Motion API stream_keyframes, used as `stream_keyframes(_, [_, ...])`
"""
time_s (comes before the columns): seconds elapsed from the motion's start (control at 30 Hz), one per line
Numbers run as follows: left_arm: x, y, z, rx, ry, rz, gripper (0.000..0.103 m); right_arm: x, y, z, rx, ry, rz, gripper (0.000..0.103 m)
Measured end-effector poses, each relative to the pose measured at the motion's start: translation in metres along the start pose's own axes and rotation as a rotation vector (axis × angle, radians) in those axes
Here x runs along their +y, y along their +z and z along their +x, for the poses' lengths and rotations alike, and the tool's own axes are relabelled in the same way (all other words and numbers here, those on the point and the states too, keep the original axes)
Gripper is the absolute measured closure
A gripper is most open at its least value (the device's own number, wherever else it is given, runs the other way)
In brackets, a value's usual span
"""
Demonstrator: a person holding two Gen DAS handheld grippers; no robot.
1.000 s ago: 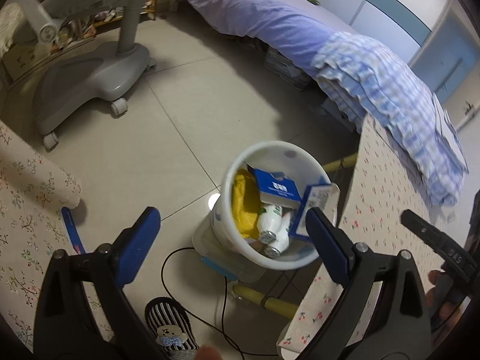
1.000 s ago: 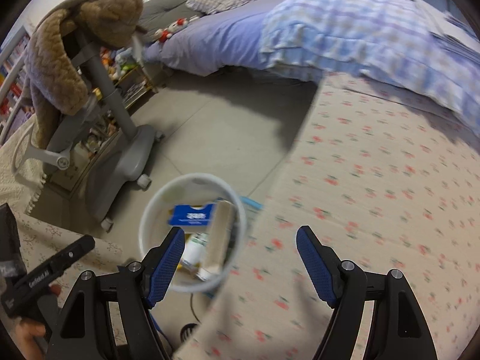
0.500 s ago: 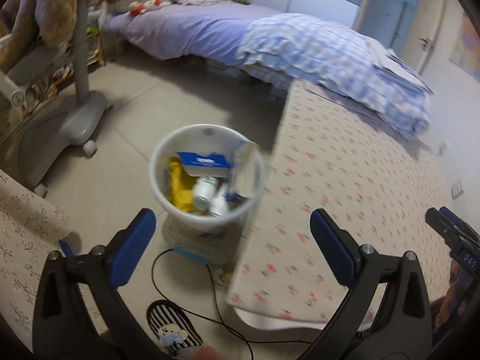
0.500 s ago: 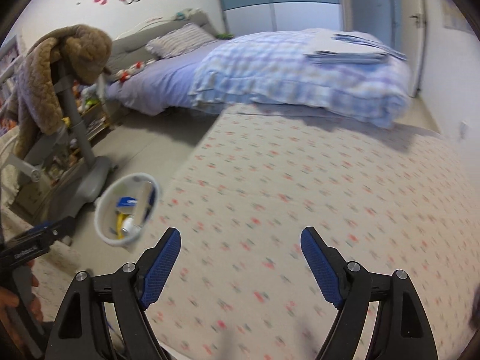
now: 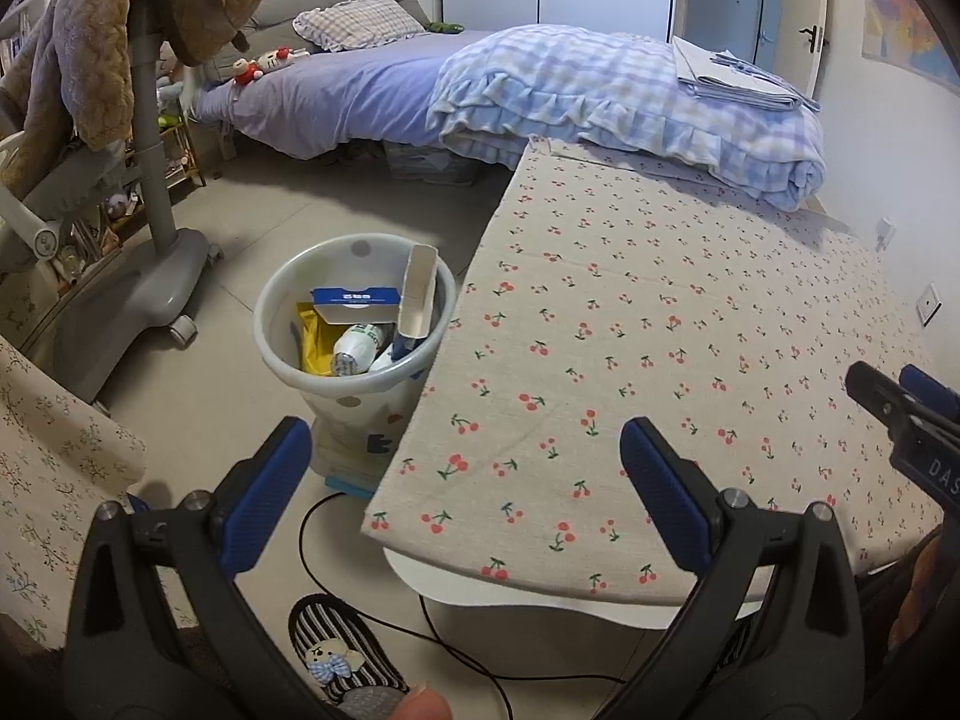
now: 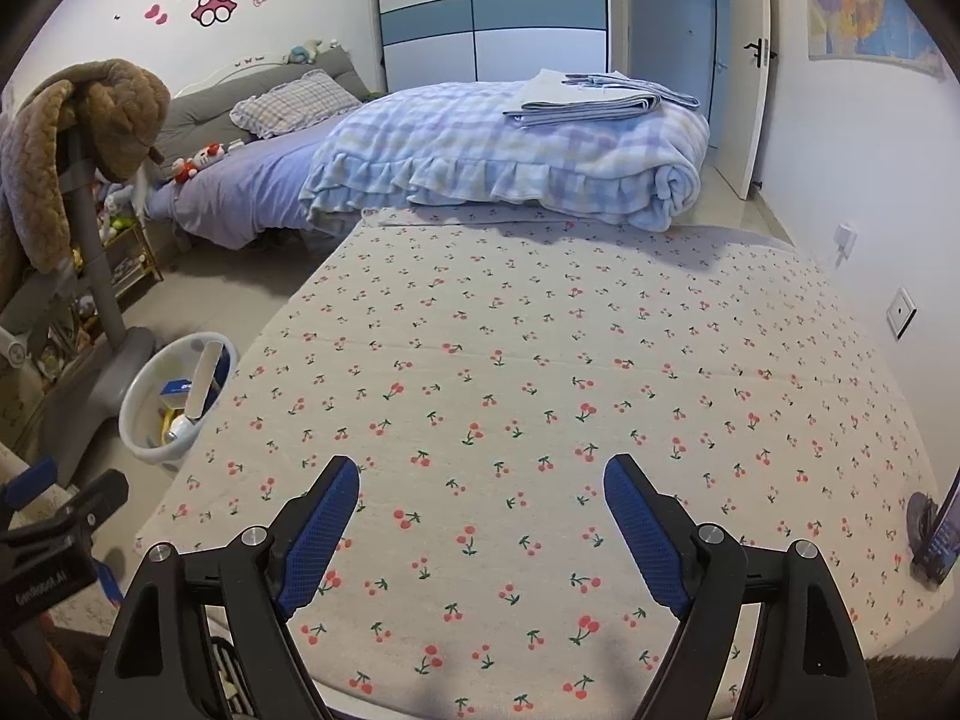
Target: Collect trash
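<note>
The trash bin (image 5: pixel 354 324) is sitting on the floor right against the left edge of the table (image 5: pixel 690 360), and it is holding a blue-and-white carton (image 5: pixel 355 303), an upright white box (image 5: pixel 418 294), a yellow wrapper (image 5: pixel 315 342) and a plastic bottle (image 5: pixel 354 351). From the left wrist view, the bin is lying ahead of the left gripper (image 5: pixel 465 468) and a little to its left, near but not touching; that gripper's 2 blue-padded fingers are standing wide apart with nothing between them, hanging over the table's near-left corner. Over on the right wrist view, the bin (image 6: pixel 174 405) is showing well off to the left of the right gripper (image 6: pixel 480 510), which is hovering above the cherry-print tablecloth (image 6: pixel 570 390), its jaws also spread and holding nothing. Beyond the table, a folded blue checked blanket (image 6: pixel 510 168) is lying on the bed (image 6: pixel 240 186). A grey chair base (image 5: pixel 144 294) is standing left of the bin, and a striped slipper (image 5: pixel 342 648) is resting on the floor below the left gripper.
</note>
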State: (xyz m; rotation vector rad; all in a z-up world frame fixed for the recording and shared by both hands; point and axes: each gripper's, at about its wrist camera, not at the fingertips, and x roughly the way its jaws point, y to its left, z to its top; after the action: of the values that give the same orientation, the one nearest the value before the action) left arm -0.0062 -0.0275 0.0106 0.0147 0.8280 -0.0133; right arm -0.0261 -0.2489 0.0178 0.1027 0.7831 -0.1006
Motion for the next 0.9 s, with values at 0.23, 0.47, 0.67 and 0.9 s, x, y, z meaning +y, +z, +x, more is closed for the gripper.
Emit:
stream_keyframes(0.23, [-0.0005, -0.0034, 0.0013, 0.01, -0.003, -0.014, 0.001, 0.0029, -0.0037, 0.0062, 0.023, 0.015, 0.011, 0.018])
stream_keyframes(0.47, [-0.0014, -0.0032, 0.0002, 0.002, -0.008, -0.022, 0.001, 0.0085, -0.0063, 0.0076, 0.03, 0.02, 0.002, 0.018])
stream_keyframes(0.67, [-0.0007, -0.0031, -0.0001, -0.001, -0.008, -0.022, 0.001, 0.0085, -0.0063, 0.008, 0.028, 0.02, 0.007, 0.018])
stream_keyframes(0.9, [-0.0004, -0.0029, -0.0009, -0.004, -0.009, -0.024, 0.001, 0.0067, -0.0062, 0.0092, 0.032, 0.019, 0.012, 0.018])
